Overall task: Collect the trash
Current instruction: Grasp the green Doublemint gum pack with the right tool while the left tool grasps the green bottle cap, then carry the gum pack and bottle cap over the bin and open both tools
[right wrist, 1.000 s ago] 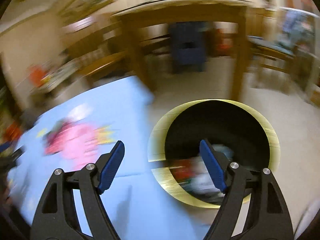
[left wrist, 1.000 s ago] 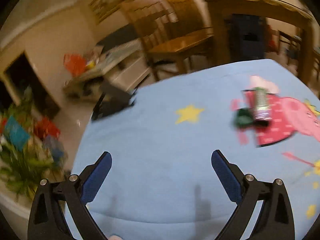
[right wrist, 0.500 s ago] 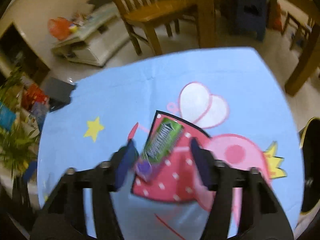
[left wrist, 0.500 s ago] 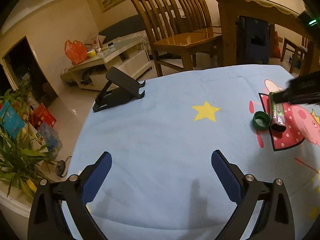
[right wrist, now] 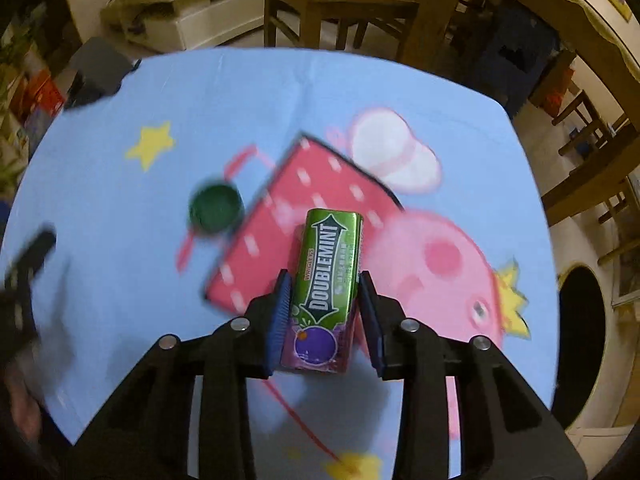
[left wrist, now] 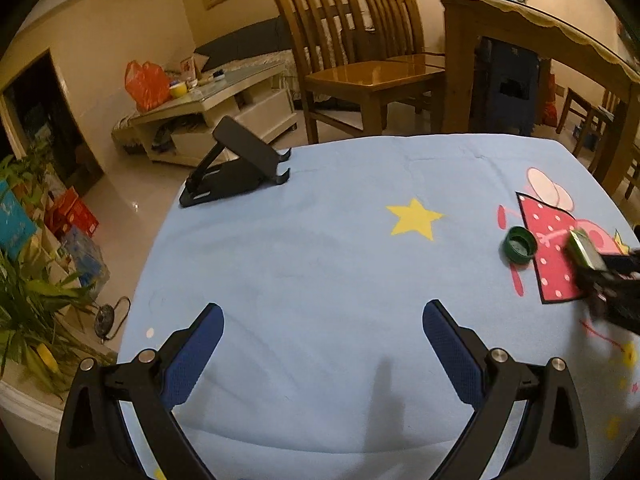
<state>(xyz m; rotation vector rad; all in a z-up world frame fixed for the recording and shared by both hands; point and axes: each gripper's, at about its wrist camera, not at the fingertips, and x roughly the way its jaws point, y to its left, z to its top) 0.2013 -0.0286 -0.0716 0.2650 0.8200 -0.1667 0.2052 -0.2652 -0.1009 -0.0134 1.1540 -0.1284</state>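
Observation:
My right gripper [right wrist: 323, 280] is shut on a green Doublemint gum box [right wrist: 328, 276] and holds it above the blue cartoon tablecloth [right wrist: 200, 92]. The box also shows in the left wrist view [left wrist: 584, 250], at the far right, with the right gripper blurred behind it. A dark green bottle cap [right wrist: 216, 208] lies on the cloth to the left of the box; it also shows in the left wrist view [left wrist: 519, 245]. My left gripper [left wrist: 322, 322] is open and empty, low over the near left part of the cloth [left wrist: 320, 260].
A black phone stand [left wrist: 236, 164] sits at the cloth's far left corner. A dark bin with a yellow rim [right wrist: 580, 344] stands on the floor right of the table. Wooden chairs [left wrist: 360, 60] and a dining table [left wrist: 532, 20] stand beyond. Plants [left wrist: 28, 312] are at the left.
My right gripper swung from over the bin to the table, closed on the gum box and lifted it. The left gripper steadied and stayed open.

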